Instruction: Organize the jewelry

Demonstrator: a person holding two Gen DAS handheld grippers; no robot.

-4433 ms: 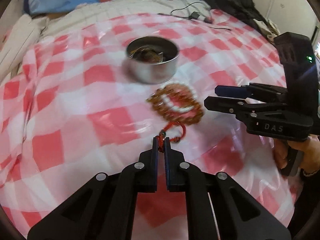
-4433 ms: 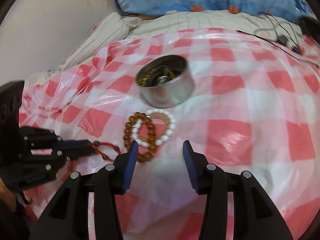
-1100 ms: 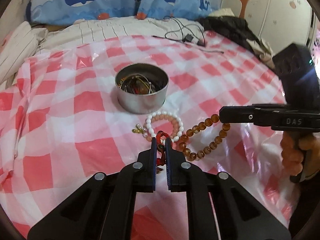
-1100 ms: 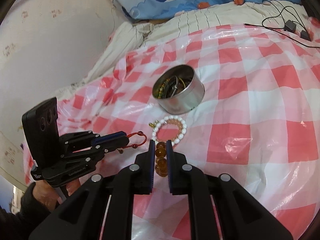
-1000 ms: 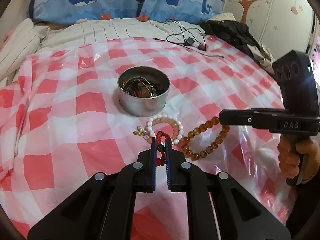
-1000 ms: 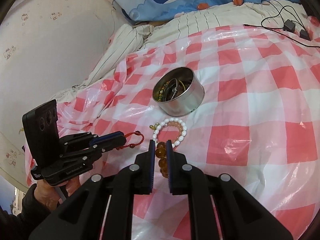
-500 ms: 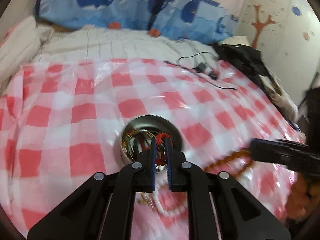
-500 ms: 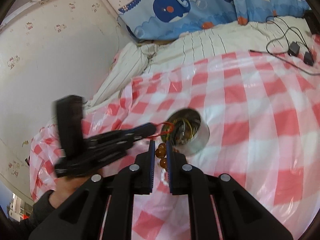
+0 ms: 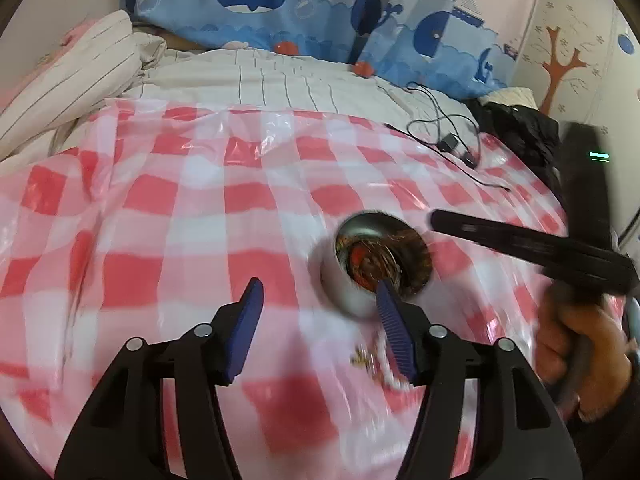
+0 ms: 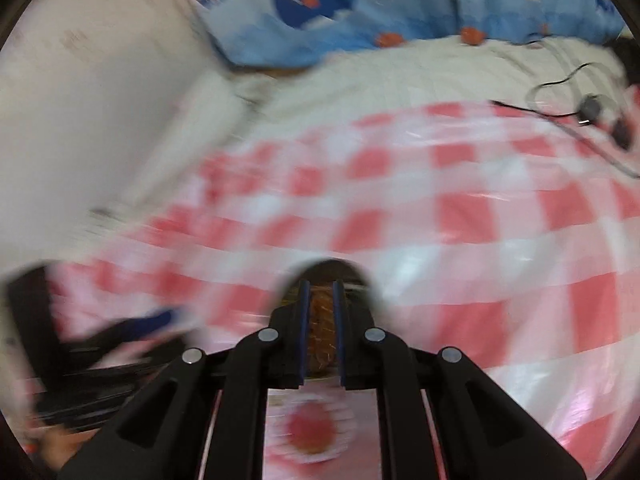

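A round metal tin (image 9: 352, 292) stands on the red-and-white checked plastic sheet (image 9: 192, 240). A red cord bracelet (image 9: 360, 258) lies inside it among other jewelry. My left gripper (image 9: 318, 304) is open and empty, just near-left of the tin. My right gripper (image 10: 319, 304) is shut on the amber bead bracelet (image 10: 319, 320) and hangs over the tin (image 10: 360, 276); it also shows in the left wrist view (image 9: 436, 222). A pearl bracelet (image 10: 310, 428) lies on the sheet near the tin, blurred.
Striped bedding (image 9: 280, 80) and blue whale pillows (image 9: 280, 4) lie behind the sheet. A black cable with a charger (image 9: 452, 144) and dark clothing (image 9: 516, 124) lie at the far right.
My left gripper has opened and let the red cord bracelet fall into the tin, then shifted left. My right gripper has carried the amber bracelet over the tin.
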